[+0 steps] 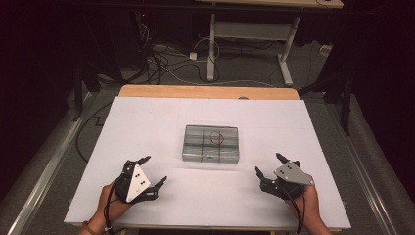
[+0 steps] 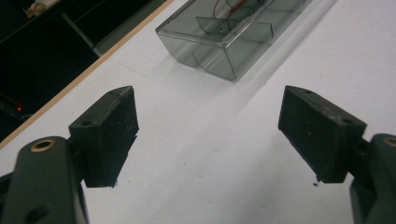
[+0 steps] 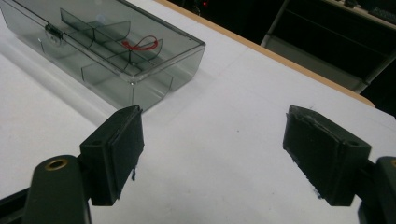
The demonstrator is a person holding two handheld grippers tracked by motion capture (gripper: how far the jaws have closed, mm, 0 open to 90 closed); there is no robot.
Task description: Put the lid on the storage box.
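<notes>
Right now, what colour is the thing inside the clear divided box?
Red: a thin looped band in a compartment of the box. The right gripper view shows it best.

the white table sheet [image 1: 205, 196] was brightly and evenly lit from above, while the room behind and to both sides sank into near black. the high view was soft and a little grainy, with fine detail lost. the clear box [image 1: 211, 143] cast a faint shadow toward the near edge of the table, and its lid caught a pale sheen. in the left gripper view the box [image 2: 229, 37] threw a long soft shadow down the sheet. both gripper views held their own black jaws slightly blurred, dark and low in contrast. in the right gripper view the box [image 3: 100, 51] looked sharper.
</notes>
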